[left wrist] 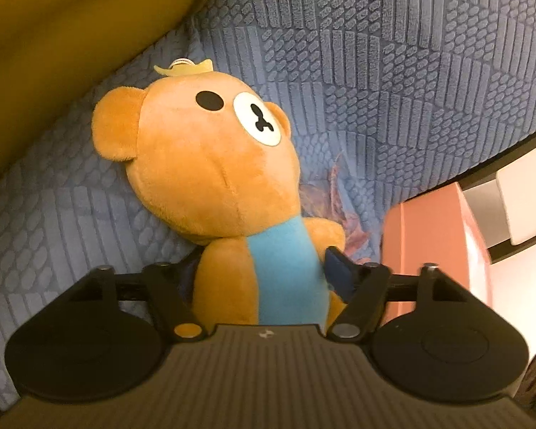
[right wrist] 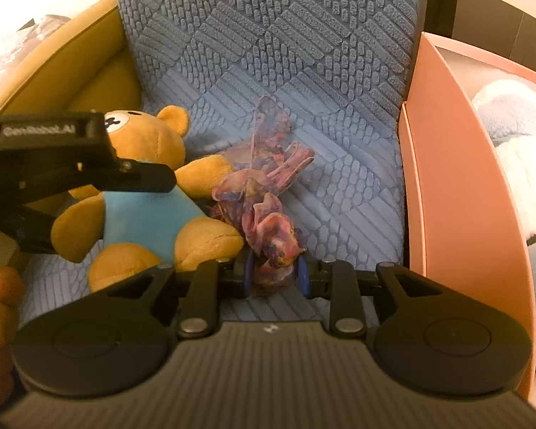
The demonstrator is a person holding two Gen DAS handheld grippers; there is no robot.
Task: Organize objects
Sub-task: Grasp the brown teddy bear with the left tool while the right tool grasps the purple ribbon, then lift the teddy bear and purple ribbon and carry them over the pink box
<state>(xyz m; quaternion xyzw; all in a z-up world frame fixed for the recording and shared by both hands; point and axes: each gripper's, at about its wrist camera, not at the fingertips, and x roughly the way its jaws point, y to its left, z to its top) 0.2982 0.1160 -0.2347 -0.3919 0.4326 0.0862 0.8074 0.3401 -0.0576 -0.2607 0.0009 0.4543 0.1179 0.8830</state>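
Note:
An orange teddy bear [left wrist: 211, 164] with a blue belly lies on a blue textured sofa cover [left wrist: 393, 71]. My left gripper [left wrist: 268, 275] is shut on the bear's body; its blue right pad presses the bear's side and the left finger is hidden behind the plush. In the right wrist view the bear [right wrist: 146, 211] lies at the left with the left gripper [right wrist: 89, 175] over it. A crumpled purple-pink sheer scarf [right wrist: 268, 193] lies beside the bear. My right gripper [right wrist: 276, 275] is shut on the scarf's near end, between its blue pads.
A pink open box [right wrist: 457, 186] stands at the right against the seat and holds a pale blue and white plush [right wrist: 518, 164]. It also shows in the left wrist view [left wrist: 436, 239]. A mustard-yellow armrest [right wrist: 89, 71] rises at the left.

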